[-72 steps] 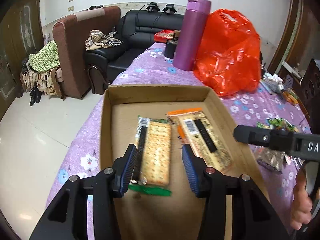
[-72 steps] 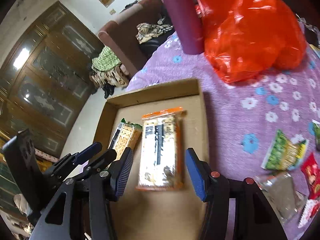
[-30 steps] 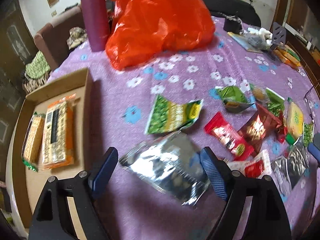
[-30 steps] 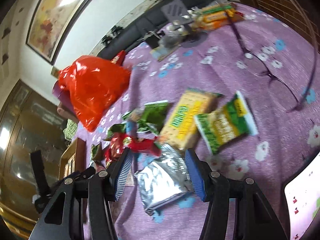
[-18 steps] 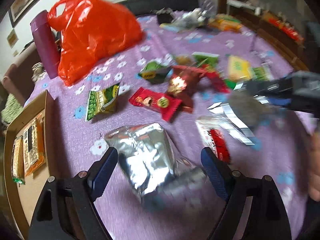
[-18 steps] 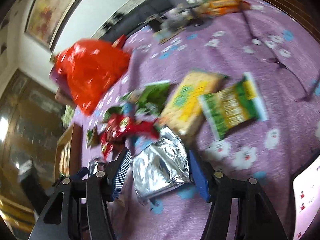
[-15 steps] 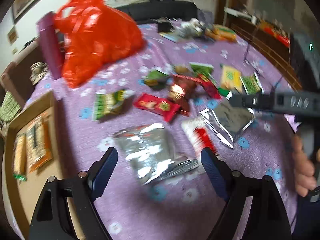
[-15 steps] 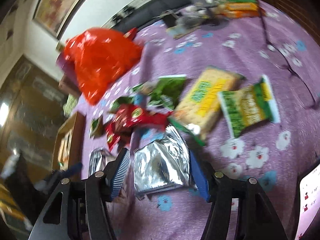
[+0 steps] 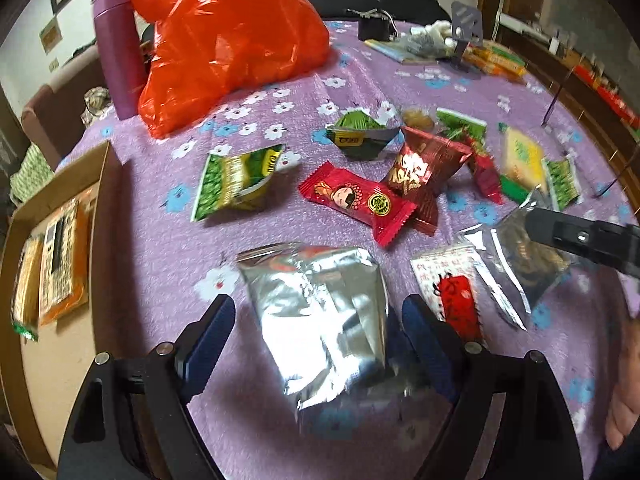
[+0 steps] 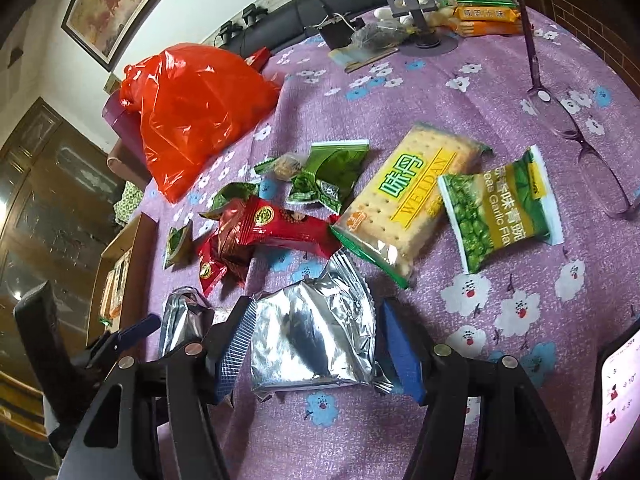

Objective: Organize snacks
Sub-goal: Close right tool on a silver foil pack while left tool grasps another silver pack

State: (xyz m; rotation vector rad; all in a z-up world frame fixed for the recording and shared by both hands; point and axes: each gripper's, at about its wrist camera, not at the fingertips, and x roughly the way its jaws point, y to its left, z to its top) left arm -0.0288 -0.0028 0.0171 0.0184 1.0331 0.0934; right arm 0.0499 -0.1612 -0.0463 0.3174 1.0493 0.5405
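Snack packets lie scattered on a purple flowered tablecloth (image 9: 360, 76). My left gripper (image 9: 318, 332) is open, its fingers on either side of a silver foil packet (image 9: 320, 312). My right gripper (image 10: 320, 344) is open around another silver foil packet (image 10: 316, 340), which also shows in the left wrist view (image 9: 520, 264). A cardboard tray (image 9: 60, 340) at the left holds two cracker packs (image 9: 60, 256). Red candy packets (image 9: 356, 200), green pea packets (image 9: 236, 184) and a yellow cracker pack (image 10: 412, 196) lie beyond.
A red plastic bag (image 9: 228, 40) and a purple bottle (image 9: 120, 44) stand at the back left. Glasses (image 10: 576, 132), a phone stand (image 10: 412, 0) and orange packs (image 10: 484, 16) lie at the back right. A phone screen (image 10: 616, 400) sits at the right edge.
Both grippers have swung from over the cardboard tray to the loose snacks. Each has come down with its open fingers around a silver foil packet.
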